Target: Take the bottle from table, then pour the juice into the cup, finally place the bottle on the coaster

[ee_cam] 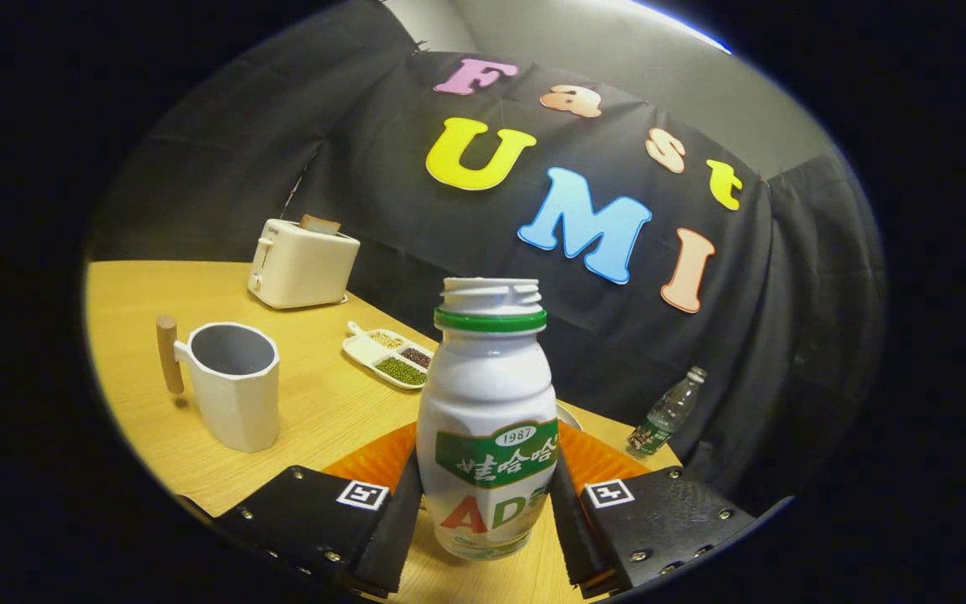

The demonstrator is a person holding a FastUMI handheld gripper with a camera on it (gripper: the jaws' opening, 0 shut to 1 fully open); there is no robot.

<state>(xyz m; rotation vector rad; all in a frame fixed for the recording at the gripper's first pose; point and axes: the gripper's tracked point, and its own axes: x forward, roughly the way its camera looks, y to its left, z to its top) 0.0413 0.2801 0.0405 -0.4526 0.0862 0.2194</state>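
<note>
A white juice bottle with a green neck ring and no cap stands upright between my two black fingers. Both fingers press on its lower sides, so my gripper is shut on it. Its base looks slightly above the wooden table. The white cup with a wooden handle stands on the table to the left of the bottle, empty inside. An orange coaster lies just beyond my fingers, behind the bottle and partly hidden by it.
A cream toaster with a slice of bread stands far back on the left. A white divided dish of beans lies between the toaster and the bottle. A clear plastic bottle stands at the right by the table's far edge.
</note>
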